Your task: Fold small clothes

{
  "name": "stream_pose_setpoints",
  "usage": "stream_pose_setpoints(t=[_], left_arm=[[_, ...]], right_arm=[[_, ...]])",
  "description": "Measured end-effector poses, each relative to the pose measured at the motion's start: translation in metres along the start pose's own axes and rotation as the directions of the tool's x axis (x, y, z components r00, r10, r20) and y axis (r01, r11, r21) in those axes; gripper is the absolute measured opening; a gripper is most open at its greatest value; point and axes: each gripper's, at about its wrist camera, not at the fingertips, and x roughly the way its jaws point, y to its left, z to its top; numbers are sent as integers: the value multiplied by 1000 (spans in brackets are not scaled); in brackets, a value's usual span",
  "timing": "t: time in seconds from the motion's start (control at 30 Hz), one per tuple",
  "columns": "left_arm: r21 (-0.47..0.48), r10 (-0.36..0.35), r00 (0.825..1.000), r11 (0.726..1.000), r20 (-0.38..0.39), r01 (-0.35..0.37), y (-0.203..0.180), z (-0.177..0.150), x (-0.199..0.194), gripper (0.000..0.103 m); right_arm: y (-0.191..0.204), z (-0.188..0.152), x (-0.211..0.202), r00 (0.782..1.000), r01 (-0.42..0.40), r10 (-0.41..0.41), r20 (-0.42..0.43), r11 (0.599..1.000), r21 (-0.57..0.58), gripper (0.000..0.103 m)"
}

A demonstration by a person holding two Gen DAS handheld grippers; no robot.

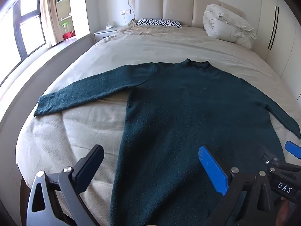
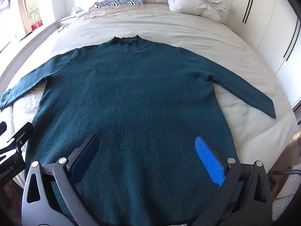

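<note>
A dark teal sweater point(image 1: 178, 113) point(image 2: 131, 98) lies flat on the bed, collar toward the headboard, both sleeves spread out sideways. My left gripper point(image 1: 150, 162) hovers open above the sweater's lower left edge, one finger over the sheet, the blue pad over the knit. My right gripper point(image 2: 146, 156) stands open over the lower middle of the sweater body, nothing between its fingers. In the left wrist view the right gripper point(image 1: 282, 162) shows at the right edge. In the right wrist view part of the left gripper point(image 2: 13, 143) shows at the left edge.
The bed point(image 1: 131, 45) carries a beige sheet, a zebra pillow point(image 1: 159, 22) and a bundled white duvet point(image 1: 227, 24) near the headboard. A window and shelves stand left; white wardrobe doors point(image 2: 263, 28) run along the right.
</note>
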Motion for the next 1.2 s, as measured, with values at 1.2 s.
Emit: stream_pose_setpoints(t=[1.2], left_arm=[[19, 23, 1000, 1000, 5, -23, -3, -2, -2, 103]], right_arm=[[2, 0, -5, 1000, -8, 8, 6, 1000, -3, 103]])
